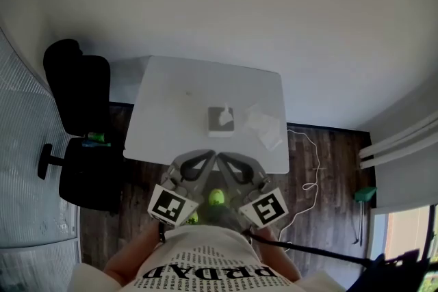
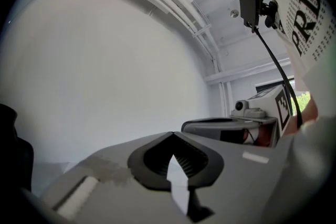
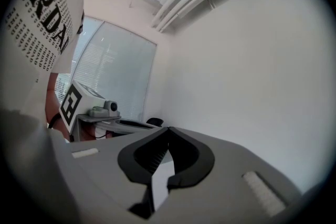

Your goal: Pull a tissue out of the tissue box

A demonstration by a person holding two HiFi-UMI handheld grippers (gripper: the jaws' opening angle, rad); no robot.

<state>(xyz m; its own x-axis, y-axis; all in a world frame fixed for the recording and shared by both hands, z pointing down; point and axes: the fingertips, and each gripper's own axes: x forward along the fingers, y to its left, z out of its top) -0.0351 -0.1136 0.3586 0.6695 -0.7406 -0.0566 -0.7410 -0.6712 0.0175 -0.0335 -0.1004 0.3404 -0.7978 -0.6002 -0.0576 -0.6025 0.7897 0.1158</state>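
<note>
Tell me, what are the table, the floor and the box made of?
The table: smooth, matte white top, maybe laminate. The floor: dark wood planks or a wood-look covering; plank seams show. The tissue box: pale, probably cardboard, too small to be sure.

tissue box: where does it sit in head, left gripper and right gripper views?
Head view: tissue box near the centre, on the white table.
Left gripper view: not in it; the camera faces the white wall.
Right gripper view: not in it.
Shared landmark: the white wall, top of the head view, right side of the right gripper view.
</note>
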